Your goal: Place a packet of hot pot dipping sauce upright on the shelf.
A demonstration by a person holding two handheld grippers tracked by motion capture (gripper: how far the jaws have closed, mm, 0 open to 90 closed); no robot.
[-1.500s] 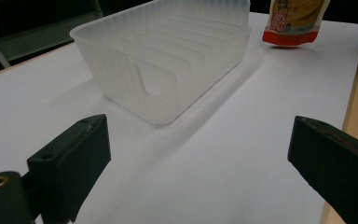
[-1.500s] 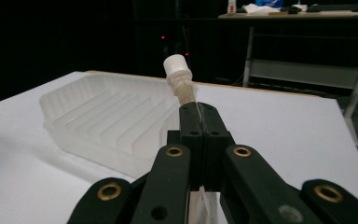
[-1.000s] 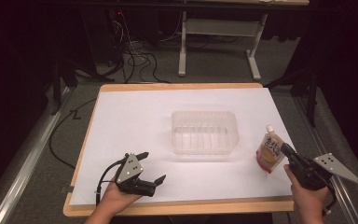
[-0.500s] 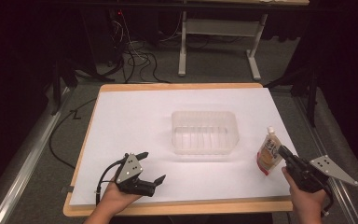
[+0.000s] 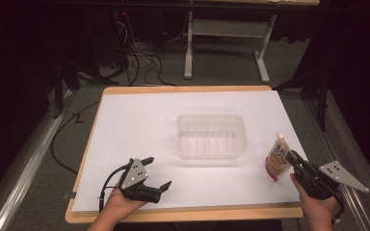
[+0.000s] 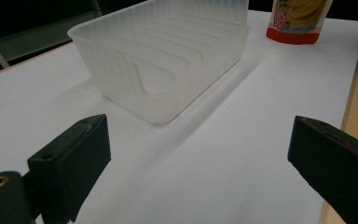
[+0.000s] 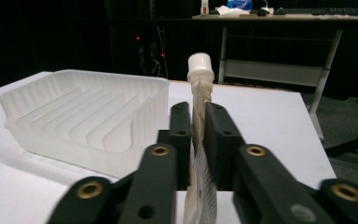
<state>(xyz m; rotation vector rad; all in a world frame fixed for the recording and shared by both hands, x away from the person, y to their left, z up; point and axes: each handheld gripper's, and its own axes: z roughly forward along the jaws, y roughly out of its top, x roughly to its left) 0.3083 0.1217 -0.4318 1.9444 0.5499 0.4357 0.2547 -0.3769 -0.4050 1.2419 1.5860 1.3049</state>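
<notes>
A spouted pouch [image 5: 278,161] with a white cap and a red and yellow print stands upright near the right edge of the white sheet. My right gripper [image 5: 291,158] holds it by its thin edge. In the right gripper view the pouch [image 7: 200,79] sits between the two black jaws of that gripper [image 7: 199,116]. The jaws have just been opening a little, and the pads still lie against the pouch. A clear ribbed plastic container [image 5: 211,117] sits empty at mid-table. My left gripper [image 5: 159,171] rests open at the front left, with nothing between its jaws [image 6: 200,154], facing the container [image 6: 121,28] and the pouch [image 6: 298,21].
A white sheet [image 5: 139,125] covers a wooden board [image 5: 183,215] whose edge shows along the front. Dark floor, cables [image 5: 139,57] and a white desk frame [image 5: 221,43] lie behind the table. Metal rails run along both sides.
</notes>
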